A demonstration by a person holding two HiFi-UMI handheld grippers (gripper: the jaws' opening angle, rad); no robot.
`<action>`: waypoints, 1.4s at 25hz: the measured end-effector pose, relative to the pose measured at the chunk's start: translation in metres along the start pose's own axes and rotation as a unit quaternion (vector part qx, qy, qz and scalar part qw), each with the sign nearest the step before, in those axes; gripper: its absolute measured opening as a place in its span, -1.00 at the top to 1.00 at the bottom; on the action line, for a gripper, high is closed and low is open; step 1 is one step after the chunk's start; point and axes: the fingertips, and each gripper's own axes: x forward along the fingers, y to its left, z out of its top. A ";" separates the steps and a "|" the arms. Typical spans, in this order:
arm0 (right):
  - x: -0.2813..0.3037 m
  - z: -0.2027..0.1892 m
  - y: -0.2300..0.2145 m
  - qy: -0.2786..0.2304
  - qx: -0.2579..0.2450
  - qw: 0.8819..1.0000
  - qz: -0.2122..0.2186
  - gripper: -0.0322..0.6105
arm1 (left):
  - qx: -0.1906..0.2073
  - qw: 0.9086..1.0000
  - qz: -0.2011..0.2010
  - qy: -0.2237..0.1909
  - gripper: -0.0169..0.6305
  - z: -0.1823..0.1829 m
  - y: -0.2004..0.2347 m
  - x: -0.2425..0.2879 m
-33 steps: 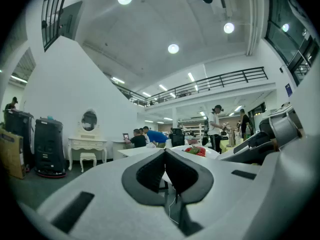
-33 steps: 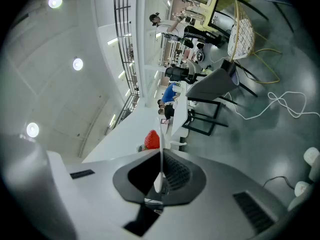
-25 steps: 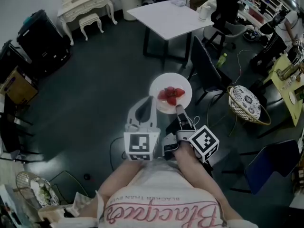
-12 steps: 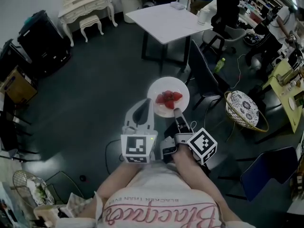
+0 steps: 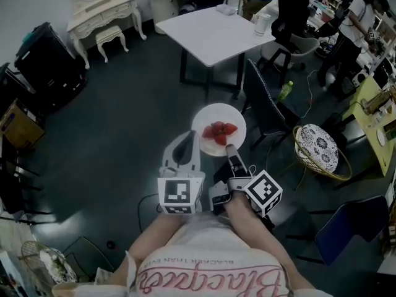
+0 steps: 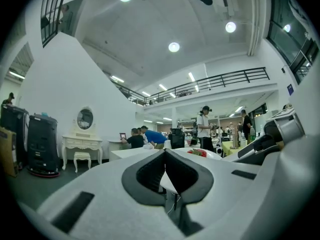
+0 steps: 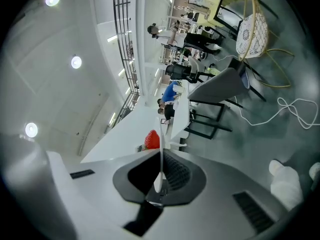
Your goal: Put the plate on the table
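A white plate (image 5: pixel 234 114) with a few red strawberries (image 5: pixel 218 130) hangs in the air over the dark floor. My right gripper (image 5: pixel 230 148) is shut on its near rim. In the right gripper view the plate (image 7: pixel 160 149) shows edge-on as a thin white line between the jaws, with a strawberry (image 7: pixel 152 140) beyond. Left of the plate, my left gripper (image 5: pixel 190 135) has its jaws shut on nothing, the tips meeting in the left gripper view (image 6: pixel 165 152). The white table (image 5: pixel 213 26) stands further ahead.
A black chair (image 5: pixel 266 98) stands right of the plate, between it and the table. A wicker basket with a patterned cushion (image 5: pixel 322 148) sits at the right, and a green bottle (image 5: pixel 284 90) stands on the floor. A cream vanity and stool (image 5: pixel 102 14) are far left. People sit beyond the table.
The room has drifted a little in the head view as the person moves with the plate. Both grippers keep the same pose and grip.
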 end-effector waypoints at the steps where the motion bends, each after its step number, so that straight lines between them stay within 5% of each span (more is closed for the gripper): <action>1: 0.010 0.001 0.000 -0.001 0.000 1.000 -0.002 0.87 | 0.000 1.000 -0.002 -0.001 0.94 0.000 0.006 0.009; 19: 0.203 0.024 0.028 -0.041 0.010 0.999 -0.004 0.87 | -0.007 0.999 -0.047 -0.007 0.94 0.014 0.120 0.178; 35: 0.289 0.050 0.018 -0.037 0.019 0.999 -0.023 0.87 | -0.018 0.999 -0.038 -0.003 0.94 -0.002 0.160 0.258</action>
